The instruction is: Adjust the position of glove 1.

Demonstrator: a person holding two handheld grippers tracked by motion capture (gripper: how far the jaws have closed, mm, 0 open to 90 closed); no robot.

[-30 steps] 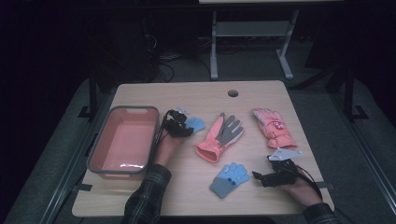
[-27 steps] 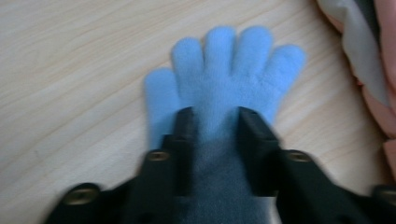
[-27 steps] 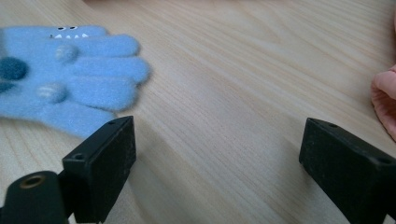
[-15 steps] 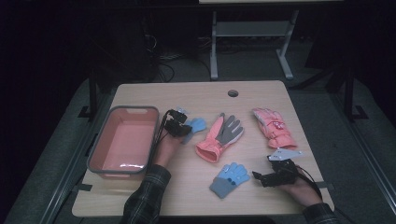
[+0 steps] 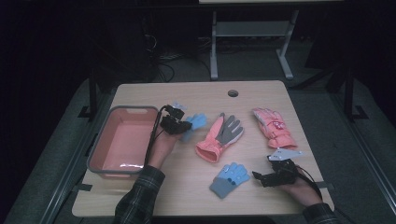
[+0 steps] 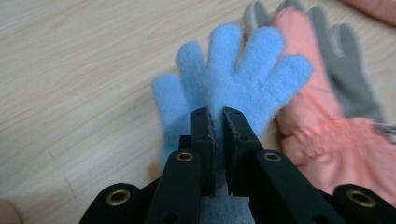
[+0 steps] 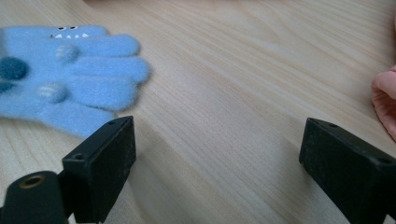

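Note:
My left gripper is shut on a fuzzy light-blue glove, the jaws having just closed on its palm. The glove's fingers spread beyond the jaw tips, a little above the wooden table, just right of the pink tub. Near the front right edge, my right gripper stands open and low over bare wood. A second blue glove with dots lies flat just to its left, outside the jaws.
A pink and grey glove lies mid-table. A pink glove lies to the right. A round cable hole sits near the far edge. A metal stand is on the floor beyond.
My left gripper has risen slightly with the light-blue glove pinched in it. The right hand has kept still.

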